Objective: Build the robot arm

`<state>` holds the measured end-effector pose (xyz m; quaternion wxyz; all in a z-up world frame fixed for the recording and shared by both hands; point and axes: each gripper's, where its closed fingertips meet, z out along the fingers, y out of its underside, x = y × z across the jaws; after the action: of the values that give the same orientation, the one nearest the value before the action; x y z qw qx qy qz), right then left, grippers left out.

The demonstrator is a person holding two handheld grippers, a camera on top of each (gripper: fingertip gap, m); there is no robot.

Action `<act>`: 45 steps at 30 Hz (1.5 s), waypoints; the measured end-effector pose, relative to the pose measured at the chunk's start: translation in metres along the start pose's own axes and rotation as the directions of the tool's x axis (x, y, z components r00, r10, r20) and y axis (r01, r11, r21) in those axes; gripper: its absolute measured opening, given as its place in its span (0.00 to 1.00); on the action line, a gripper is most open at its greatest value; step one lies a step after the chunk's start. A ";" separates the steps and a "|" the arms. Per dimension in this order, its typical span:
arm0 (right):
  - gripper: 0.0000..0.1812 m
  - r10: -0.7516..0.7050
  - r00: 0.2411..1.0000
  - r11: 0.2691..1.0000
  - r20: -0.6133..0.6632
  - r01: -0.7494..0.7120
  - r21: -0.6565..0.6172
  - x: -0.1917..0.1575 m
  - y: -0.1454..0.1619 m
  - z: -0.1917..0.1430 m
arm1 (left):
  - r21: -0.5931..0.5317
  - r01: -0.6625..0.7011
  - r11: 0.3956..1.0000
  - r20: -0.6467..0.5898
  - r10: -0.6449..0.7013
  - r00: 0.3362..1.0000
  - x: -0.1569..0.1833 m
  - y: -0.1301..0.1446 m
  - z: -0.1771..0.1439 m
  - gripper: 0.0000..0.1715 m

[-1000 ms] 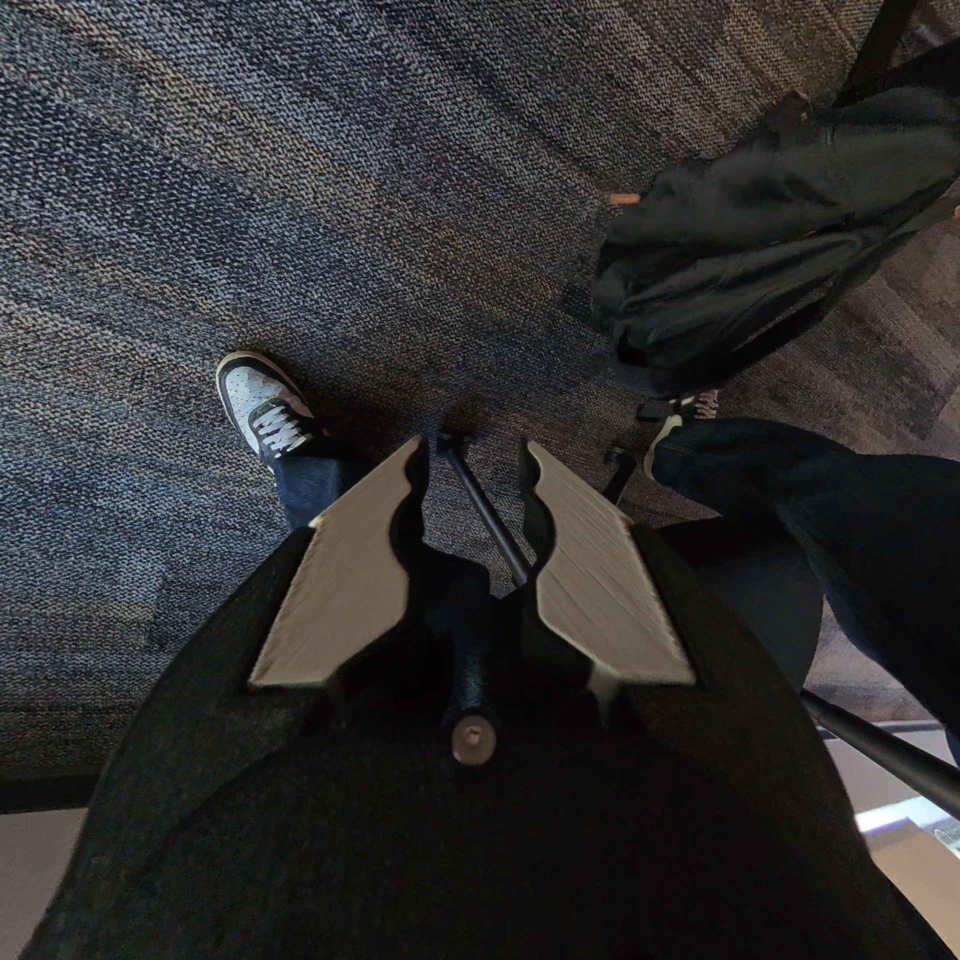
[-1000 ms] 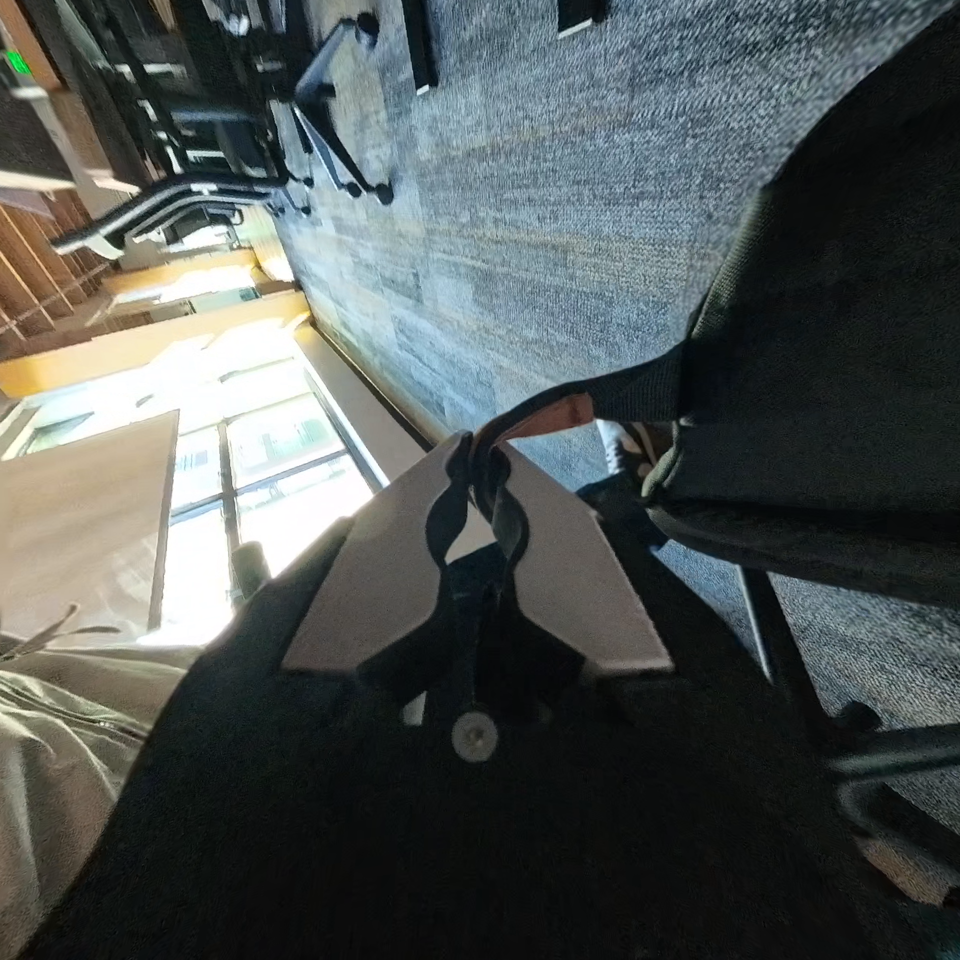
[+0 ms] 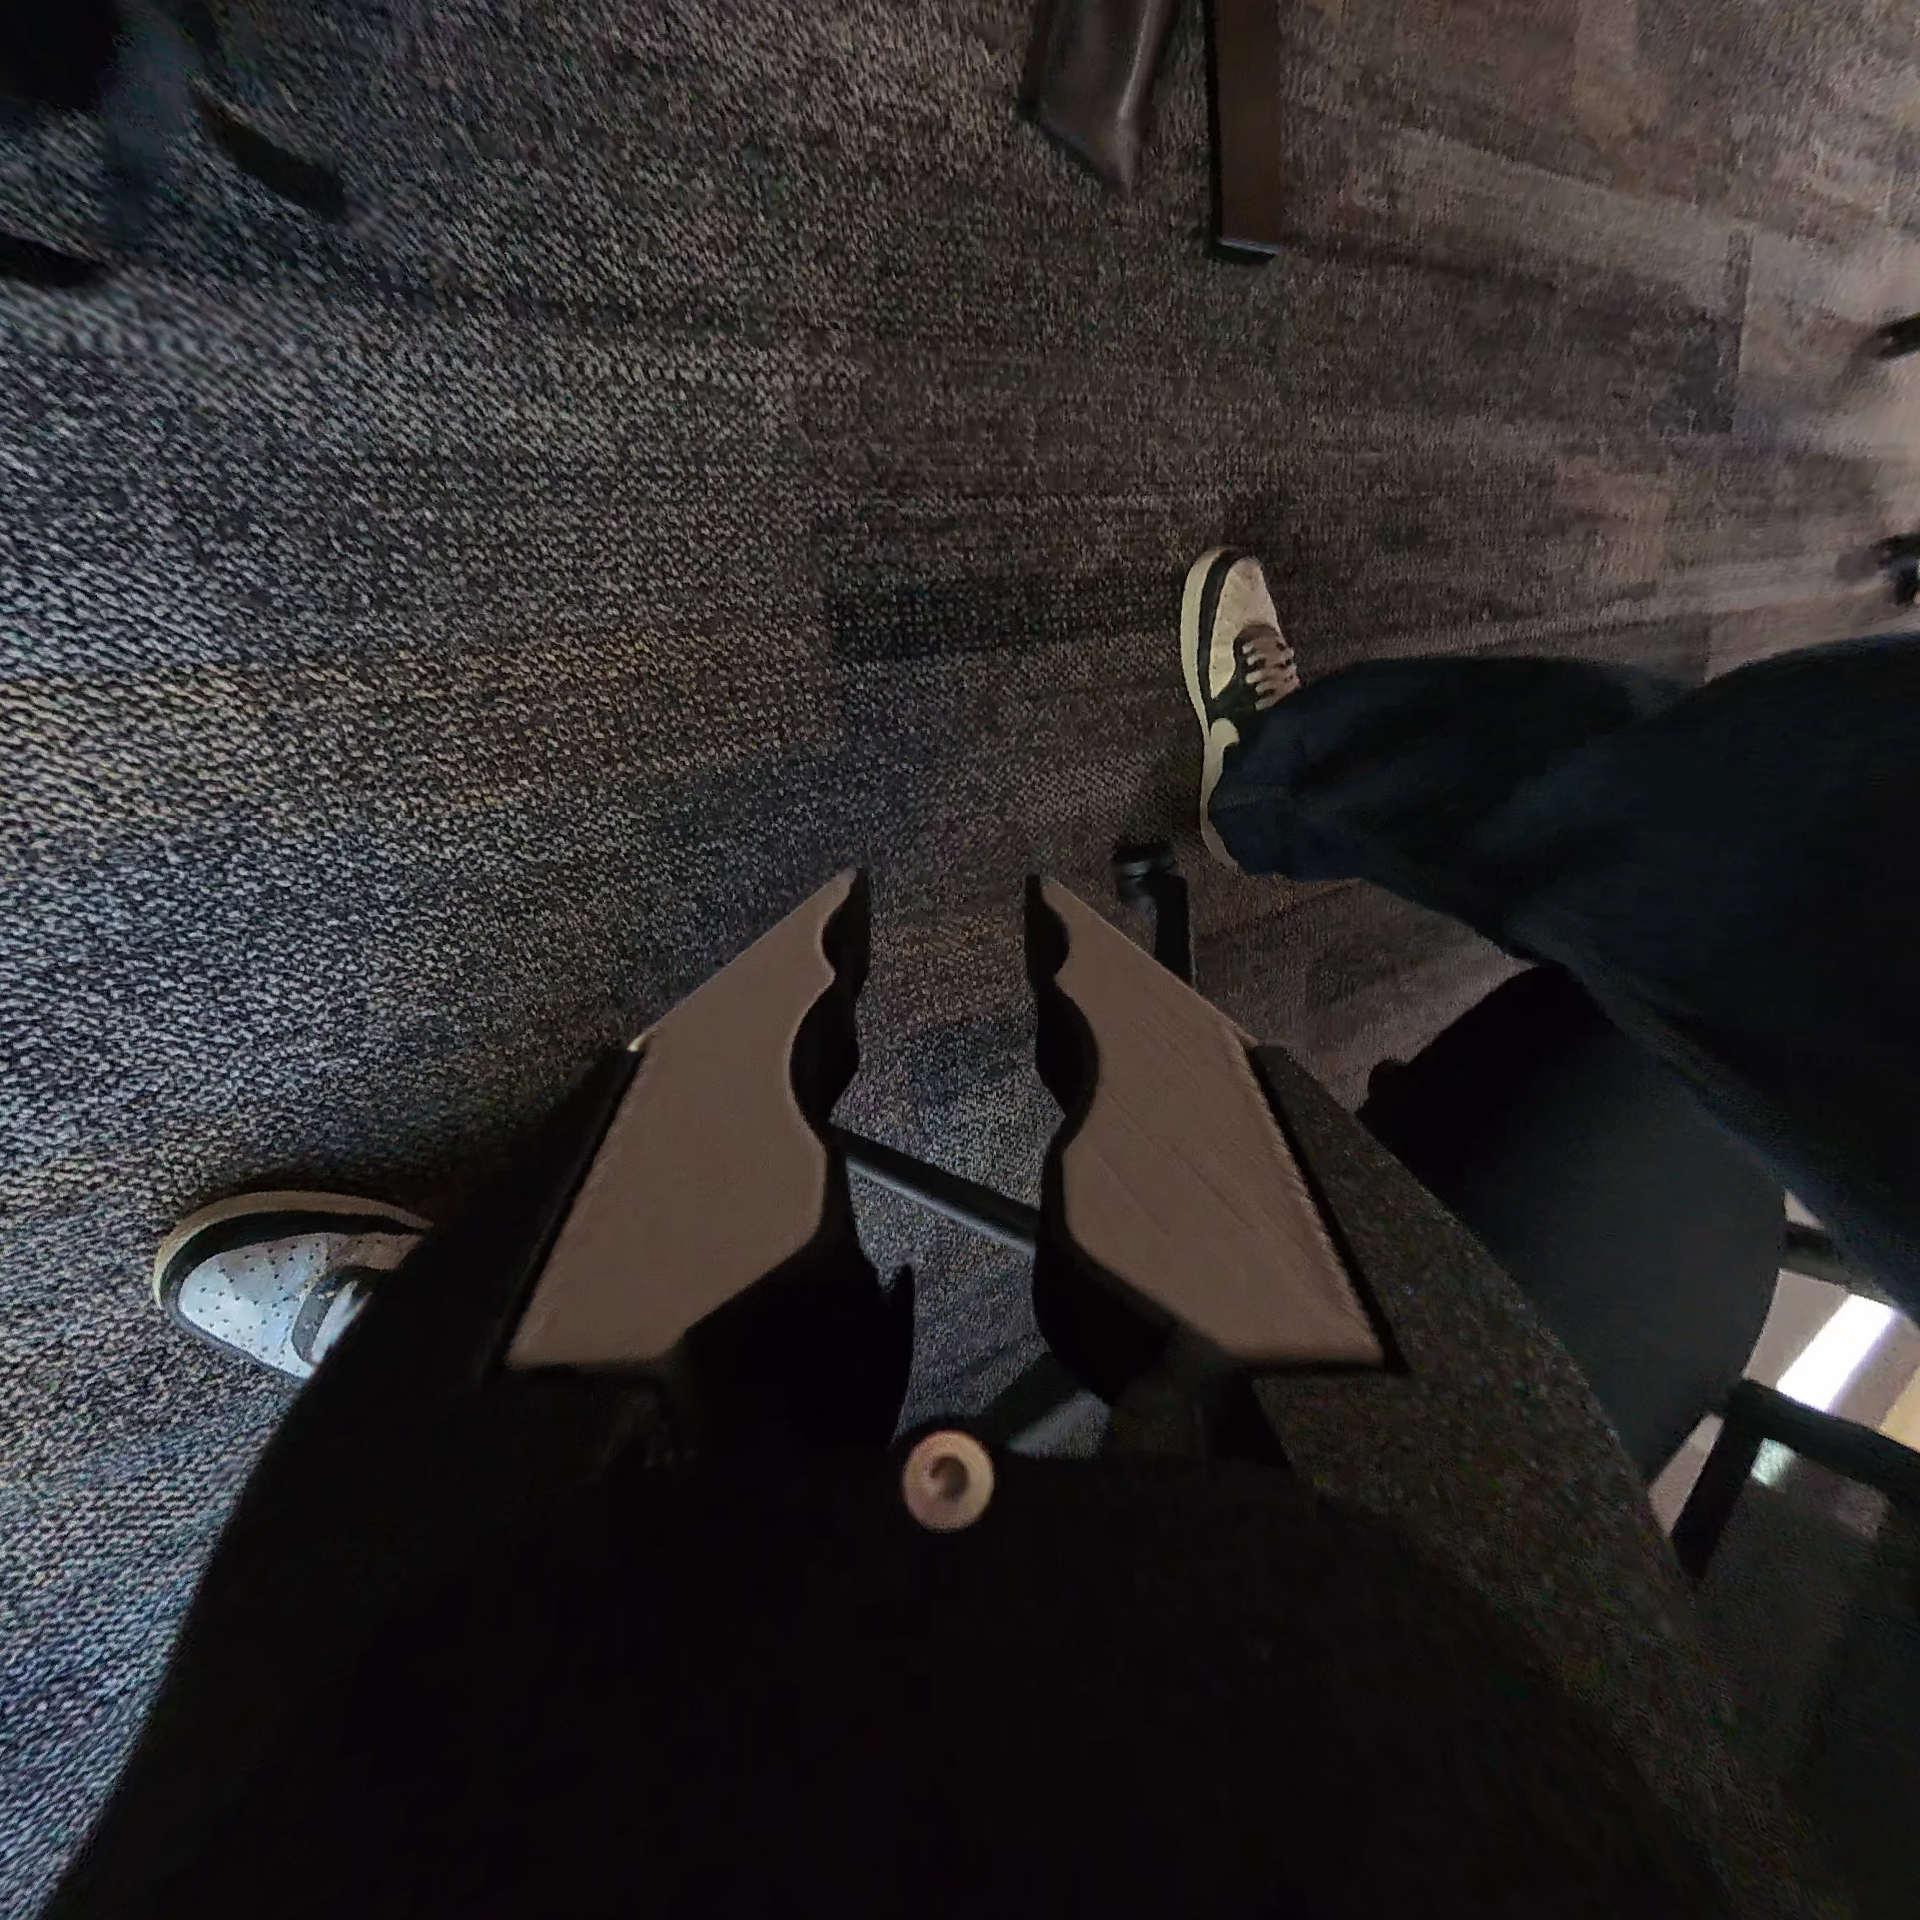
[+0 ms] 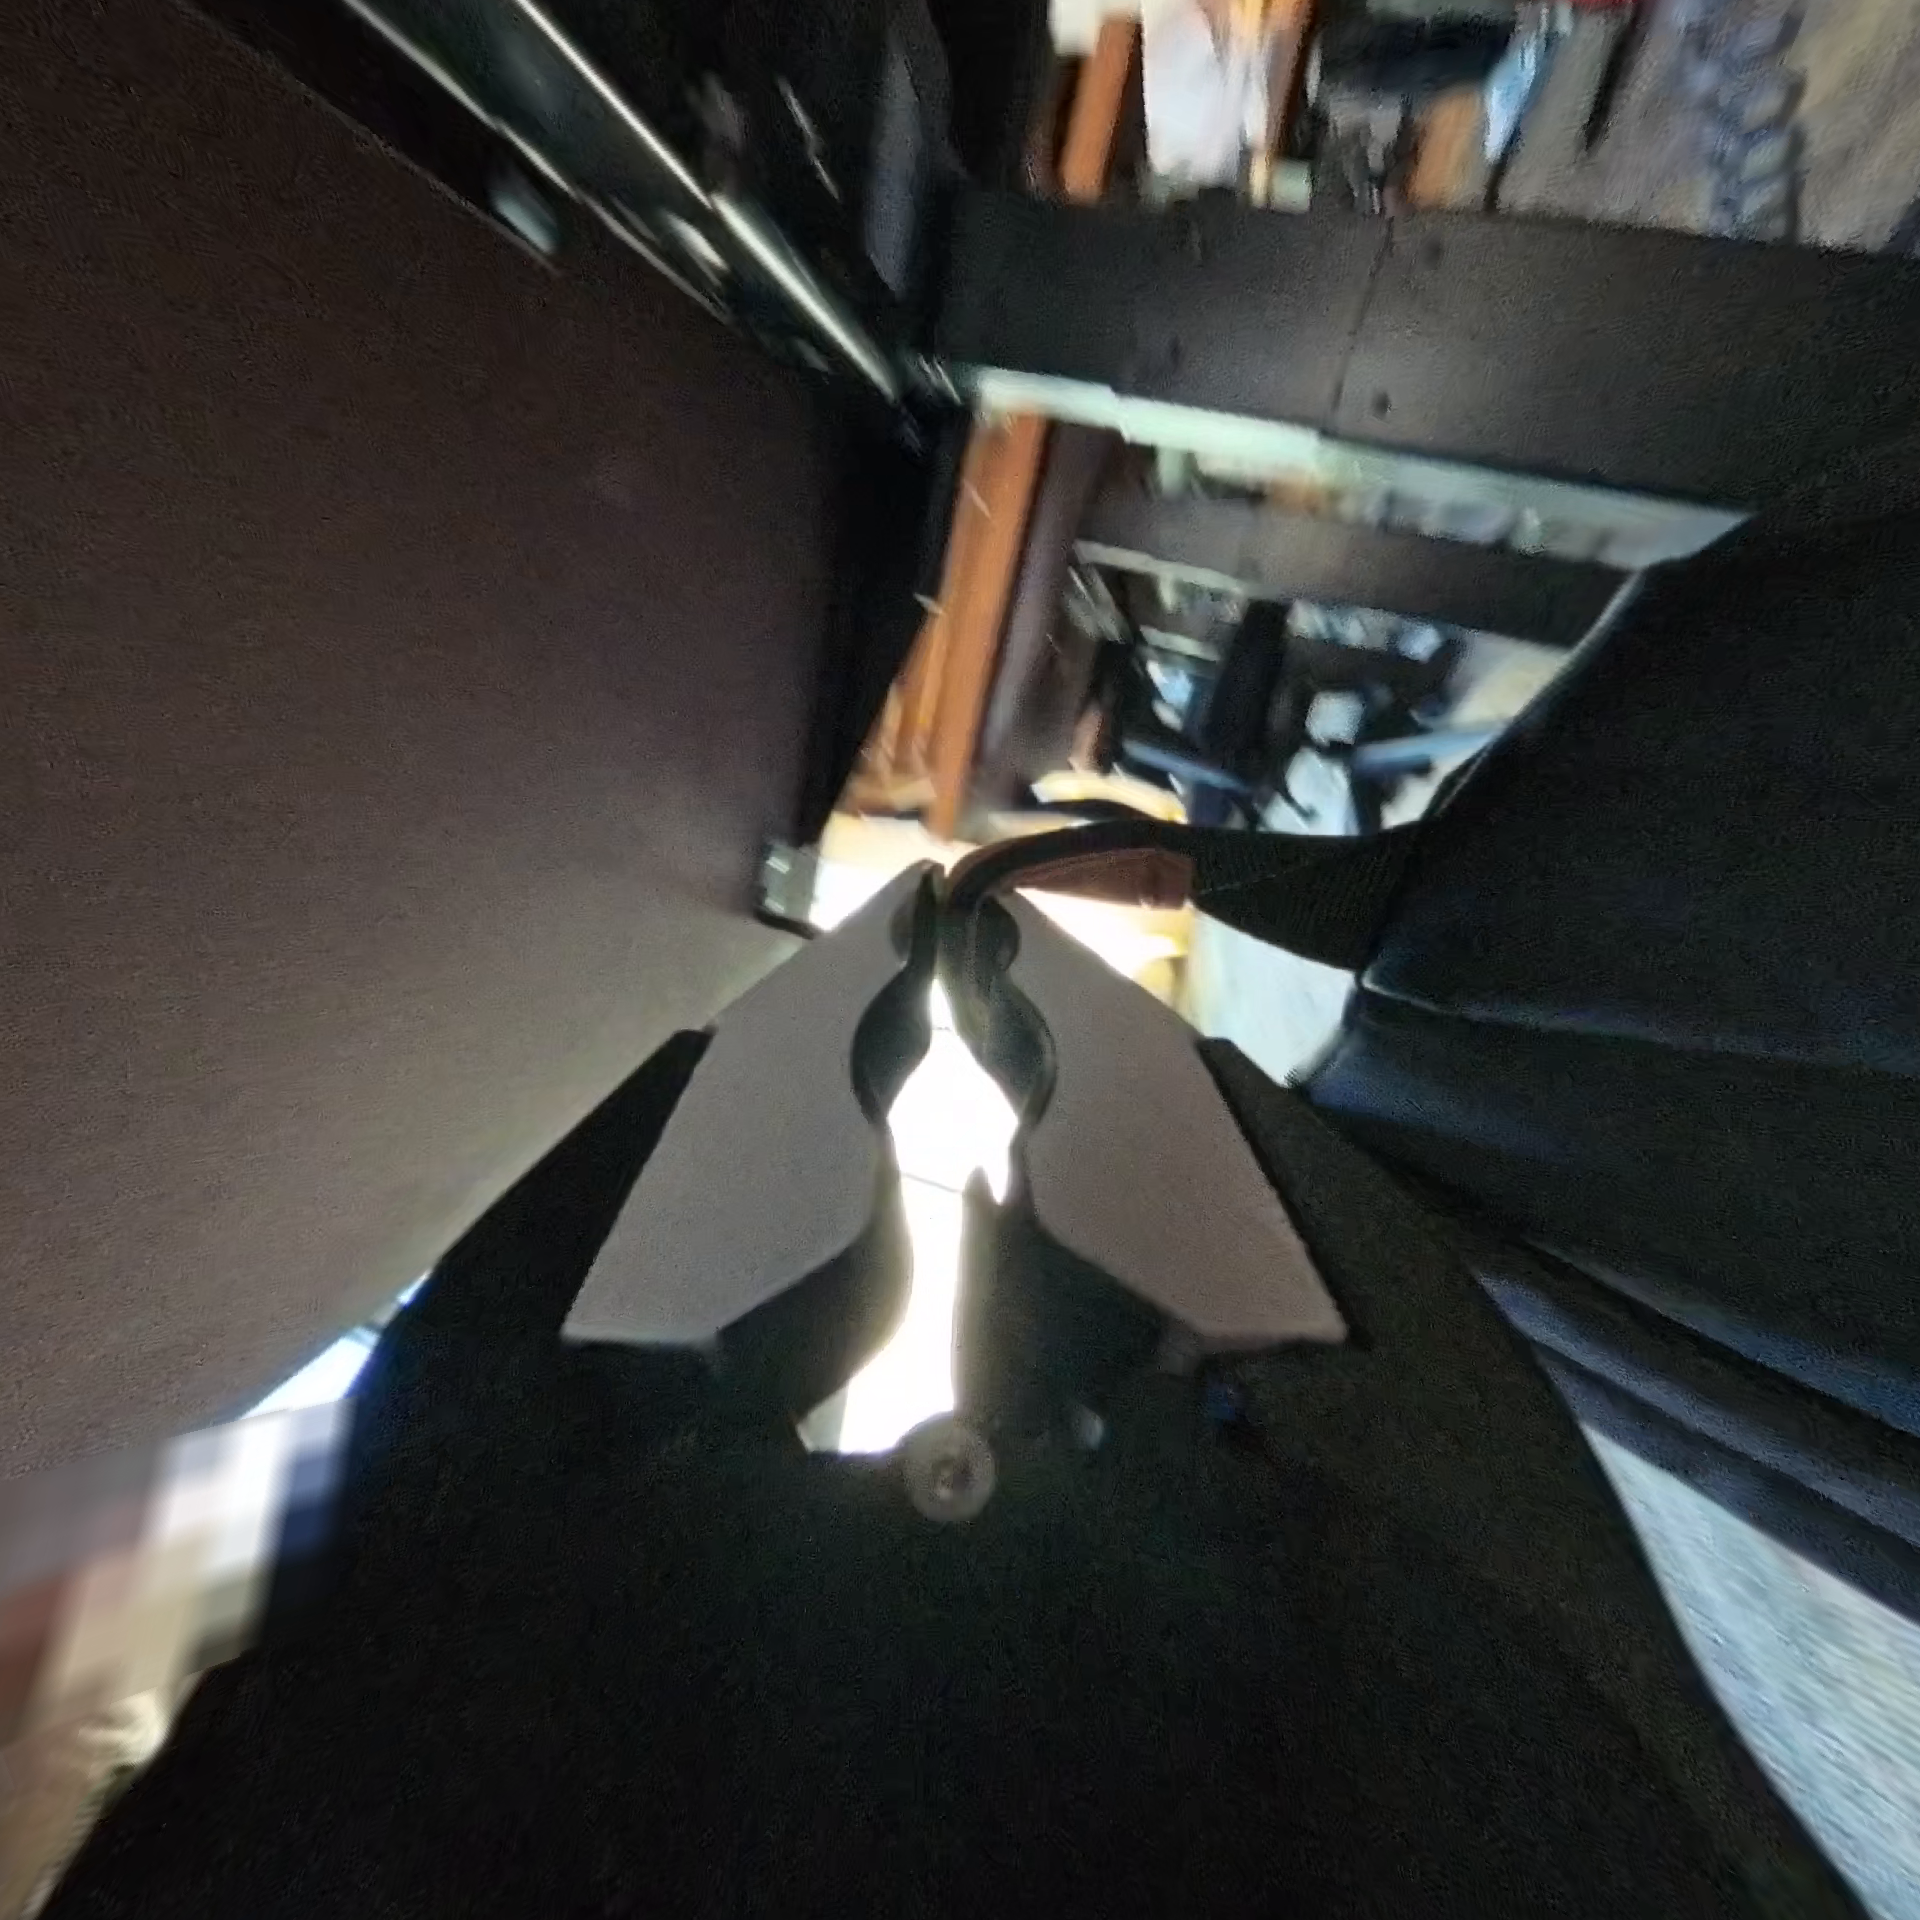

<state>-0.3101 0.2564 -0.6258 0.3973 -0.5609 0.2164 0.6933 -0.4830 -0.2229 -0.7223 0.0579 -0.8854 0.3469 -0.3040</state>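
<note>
Strap: a black webbing strap [image 4: 1049, 847] with a brown leather patch, pinched at the very tips of the right claw [image 4: 940, 899], just above the middle of the right wrist view.
Strap's lie: its long axis runs from the claw tips out to the right of the frame, where it joins a black bag [image 4: 1621, 935] filling the right side.
Right claw: closed on the strap; the tips meet around it, and bright light shows through the gap lower down between the fingers.
Bag: hangs to the right of the claw, taut strap between them; blur makes its lower edge hard to read.
Nearer claw: the right one has the strap; in the left wrist view I see neither strap nor bag for certain.
Left claw [image 3: 940, 899]: spread apart and empty, pointing down at grey carpet [image 3: 520, 623], touching nothing.
Around the left claw: a white and black shoe [image 3: 260, 1288] at lower left, a second shoe [image 3: 1231, 665] and a dark trouser leg [image 3: 1558, 810] at right, a black chair leg with a caster [image 3: 1148, 868] just right of the tips.
Beyond the right claw: a dark flat panel [image 4: 416, 623] fills the left; blurred furniture at upper right.
</note>
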 end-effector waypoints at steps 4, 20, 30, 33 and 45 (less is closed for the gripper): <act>0.02 0.024 0.999 0.991 -0.027 -0.027 -0.134 0.059 0.009 0.091 | -0.004 0.002 1.000 -0.018 -0.002 1.000 -0.015 0.002 -0.006 0.17; 0.24 -0.186 0.891 0.933 -0.414 0.027 -0.360 0.165 0.150 -0.151 | 0.065 -0.068 0.996 0.113 0.060 0.992 -0.035 -0.033 -0.010 0.20; 0.27 -0.287 0.907 0.746 -0.307 0.011 -0.666 0.093 0.289 -0.295 | 0.133 -0.367 0.921 0.287 0.318 0.903 0.047 -0.073 0.029 0.21; 0.28 -0.516 0.843 0.571 -0.154 0.204 -0.795 0.043 0.295 -0.318 | 0.149 -0.418 0.896 0.316 0.357 0.879 0.077 -0.064 0.038 0.21; 0.23 -0.972 0.231 -0.024 0.054 0.131 -0.991 -0.002 0.199 -0.665 | -0.023 -0.535 0.845 0.114 0.534 0.838 0.126 -0.014 0.068 0.24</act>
<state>-0.0655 -0.3574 -0.8375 0.1766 -0.9119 -0.3557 0.1032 -0.3624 -0.3016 -0.7102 0.1650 -0.7694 0.5743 -0.2257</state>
